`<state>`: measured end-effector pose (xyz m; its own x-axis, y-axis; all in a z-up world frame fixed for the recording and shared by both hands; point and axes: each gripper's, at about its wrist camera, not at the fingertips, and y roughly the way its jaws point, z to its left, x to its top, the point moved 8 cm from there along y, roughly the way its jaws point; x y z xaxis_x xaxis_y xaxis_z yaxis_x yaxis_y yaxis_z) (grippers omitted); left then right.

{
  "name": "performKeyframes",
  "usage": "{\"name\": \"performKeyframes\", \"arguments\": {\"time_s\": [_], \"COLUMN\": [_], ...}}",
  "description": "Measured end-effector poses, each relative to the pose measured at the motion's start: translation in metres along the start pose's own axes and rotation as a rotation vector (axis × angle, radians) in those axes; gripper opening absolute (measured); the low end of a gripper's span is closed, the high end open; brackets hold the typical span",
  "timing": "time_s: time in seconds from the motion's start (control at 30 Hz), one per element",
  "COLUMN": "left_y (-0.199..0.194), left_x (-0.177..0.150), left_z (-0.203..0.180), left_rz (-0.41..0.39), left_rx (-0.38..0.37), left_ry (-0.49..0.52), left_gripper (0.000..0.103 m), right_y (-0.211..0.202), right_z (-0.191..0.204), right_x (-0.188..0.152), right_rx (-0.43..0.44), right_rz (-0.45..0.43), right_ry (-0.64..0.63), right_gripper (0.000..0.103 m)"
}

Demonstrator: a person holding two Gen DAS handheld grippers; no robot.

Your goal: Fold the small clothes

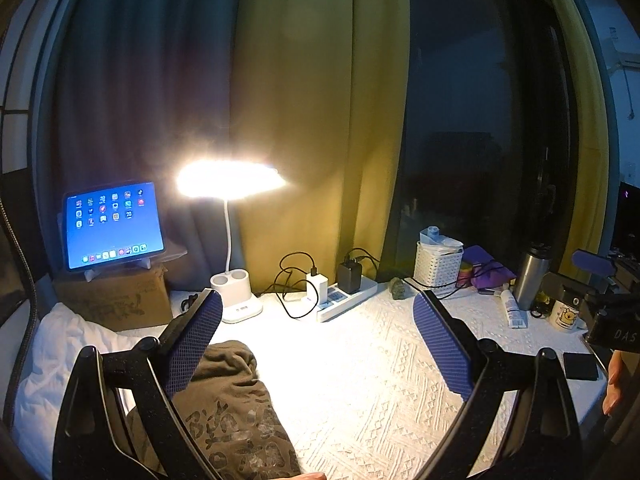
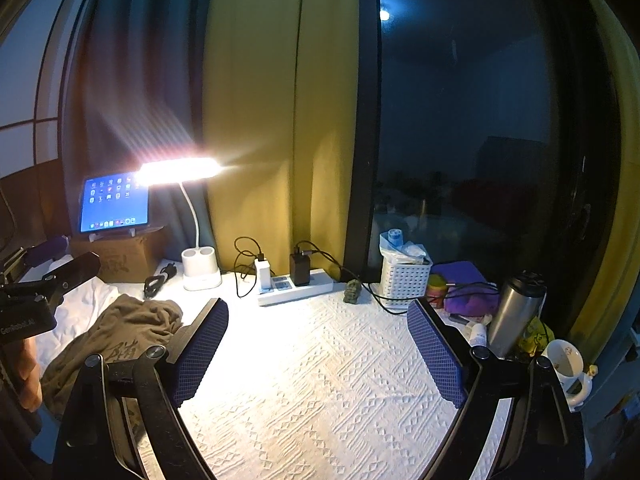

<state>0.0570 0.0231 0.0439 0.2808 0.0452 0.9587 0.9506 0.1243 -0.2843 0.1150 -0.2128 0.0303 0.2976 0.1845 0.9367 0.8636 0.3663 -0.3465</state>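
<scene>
A crumpled olive-brown garment (image 1: 236, 408) with a faded print lies on the white textured cloth (image 1: 360, 380), at the lower left of the left wrist view. My left gripper (image 1: 318, 308) is open and empty, above the garment's right part. In the right wrist view the garment (image 2: 120, 340) lies at the left. My right gripper (image 2: 318, 316) is open and empty over bare cloth (image 2: 320, 380), to the right of the garment. The other gripper's body shows at each view's edge: the right gripper (image 1: 608, 312) and the left gripper (image 2: 36, 300).
At the back stand a lit desk lamp (image 1: 236, 296), a tablet (image 1: 112, 224) on a cardboard box (image 1: 116, 300), a power strip (image 1: 344, 296) with chargers, a white basket (image 1: 438, 264), a steel flask (image 1: 530, 276) and a mug (image 2: 568, 368). White bedding (image 1: 60, 352) lies left.
</scene>
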Motion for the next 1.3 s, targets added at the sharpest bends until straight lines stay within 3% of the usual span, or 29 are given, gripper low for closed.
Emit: {"name": "performKeyframes", "arguments": {"time_s": [0.13, 1.3], "left_y": [0.007, 0.024], "left_x": [0.0, 0.004], "left_z": [0.001, 0.0], "left_rz": [0.011, 0.032], "left_rx": [0.025, 0.017], "left_ry": [0.024, 0.02], "left_gripper": [0.096, 0.096], "right_y": [0.007, 0.027], "right_z": [-0.003, -0.008], "right_x": [0.0, 0.002], "right_rx": [-0.003, -0.026], "right_rz": [0.009, 0.041], "right_ry": [0.005, 0.002], "right_gripper": [0.092, 0.092]}}
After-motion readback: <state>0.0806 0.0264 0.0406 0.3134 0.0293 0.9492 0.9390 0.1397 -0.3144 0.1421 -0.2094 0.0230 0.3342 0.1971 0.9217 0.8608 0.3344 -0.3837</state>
